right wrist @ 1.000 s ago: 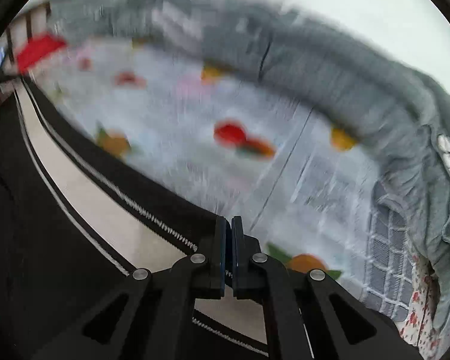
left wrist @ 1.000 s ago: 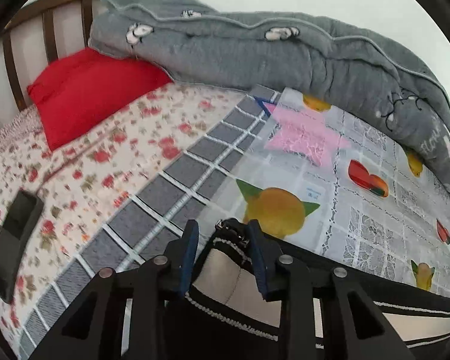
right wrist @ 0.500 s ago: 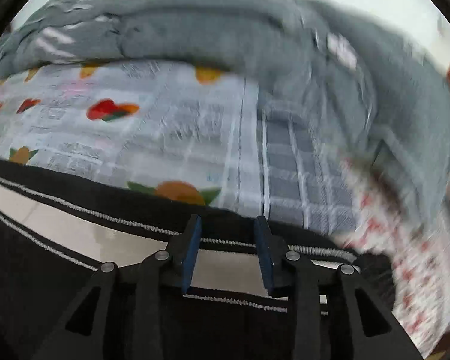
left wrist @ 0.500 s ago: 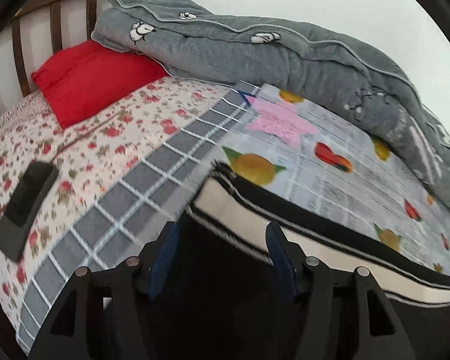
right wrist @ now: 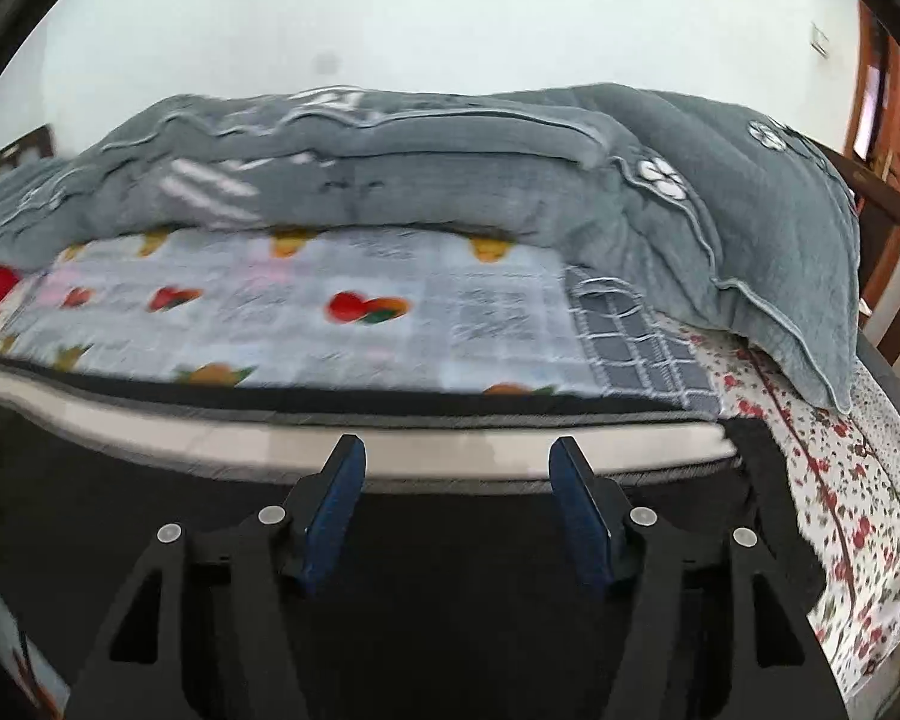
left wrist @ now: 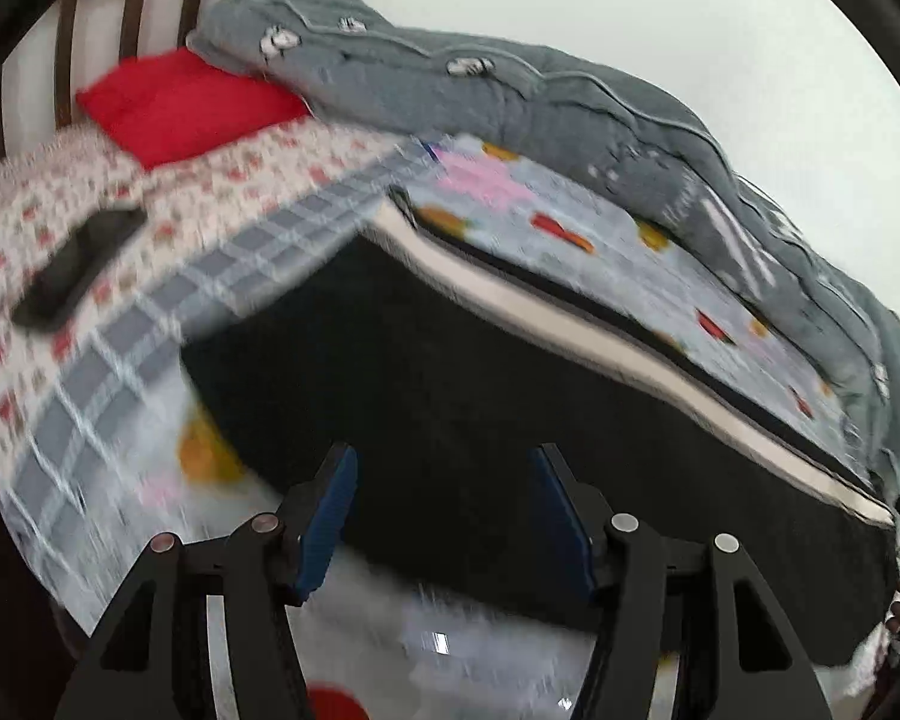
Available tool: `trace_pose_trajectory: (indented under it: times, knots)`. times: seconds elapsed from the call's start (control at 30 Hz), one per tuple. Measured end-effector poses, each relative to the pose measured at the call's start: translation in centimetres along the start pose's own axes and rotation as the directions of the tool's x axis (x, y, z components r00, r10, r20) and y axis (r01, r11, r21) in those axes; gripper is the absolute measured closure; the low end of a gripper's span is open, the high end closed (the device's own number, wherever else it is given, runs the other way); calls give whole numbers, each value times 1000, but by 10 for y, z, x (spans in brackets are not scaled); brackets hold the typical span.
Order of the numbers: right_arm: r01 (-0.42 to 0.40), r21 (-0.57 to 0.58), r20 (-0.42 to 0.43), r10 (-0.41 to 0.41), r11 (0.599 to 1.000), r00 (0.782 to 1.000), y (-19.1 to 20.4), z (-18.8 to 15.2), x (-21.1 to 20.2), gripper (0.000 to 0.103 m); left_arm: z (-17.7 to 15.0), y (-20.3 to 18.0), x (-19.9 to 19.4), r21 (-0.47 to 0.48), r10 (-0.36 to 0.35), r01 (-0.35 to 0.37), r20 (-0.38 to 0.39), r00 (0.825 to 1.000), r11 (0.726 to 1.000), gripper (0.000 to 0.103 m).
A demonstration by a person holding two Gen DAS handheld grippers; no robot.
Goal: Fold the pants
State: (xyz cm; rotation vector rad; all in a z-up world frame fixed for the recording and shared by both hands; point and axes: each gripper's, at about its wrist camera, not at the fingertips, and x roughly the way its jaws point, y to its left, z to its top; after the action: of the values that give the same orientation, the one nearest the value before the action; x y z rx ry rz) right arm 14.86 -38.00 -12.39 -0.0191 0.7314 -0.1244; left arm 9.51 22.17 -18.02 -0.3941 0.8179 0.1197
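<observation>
The black pants [left wrist: 480, 372] with a cream side stripe lie flat on the fruit-print bed sheet [right wrist: 342, 306], seemingly folded lengthwise once with further folds left, while the left gripper [left wrist: 441, 516] and right gripper [right wrist: 456, 510] hover above, tongs apart and empty, details blurred.

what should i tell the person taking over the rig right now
Left gripper: open, holding nothing, above the black pants.
Right gripper: open, empty, over the same pants near their cream side stripe.
Pants lie flat along the patterned bed sheet, lengthwise fold apparently done.
Left: fold them across their length.
</observation>
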Motion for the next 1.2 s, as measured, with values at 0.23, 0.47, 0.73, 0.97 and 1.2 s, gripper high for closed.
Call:
trace_pose_trajectory:
  times: [0.23, 0.47, 0.73, 0.97, 1.2]
  knots:
    - [-7, -48, -5, 7, 999, 1000, 22, -43, -51, 40, -26, 38, 2, -96, -8, 9, 10, 1000, 995, 45]
    - [42, 55, -91, -36, 998, 995, -6, -102, -87, 40, 5, 90, 31, -304, -136, 151, 71, 988, 940, 47]
    - [60, 286, -174, -10, 956, 985, -45, -154, -101, 40, 24, 113, 54, -439, -142, 163, 80, 987, 884, 83]
    - [57, 256, -119, -27, 965, 993, -45, -147, -113, 40, 48, 72, 22, -325, -75, 112, 124, 989, 939, 93]
    - [-23, 186, -38, 31, 982, 999, -42, -143, -113, 40, 64, -63, -35, -36, -120, 132, 235, 964, 991, 93]
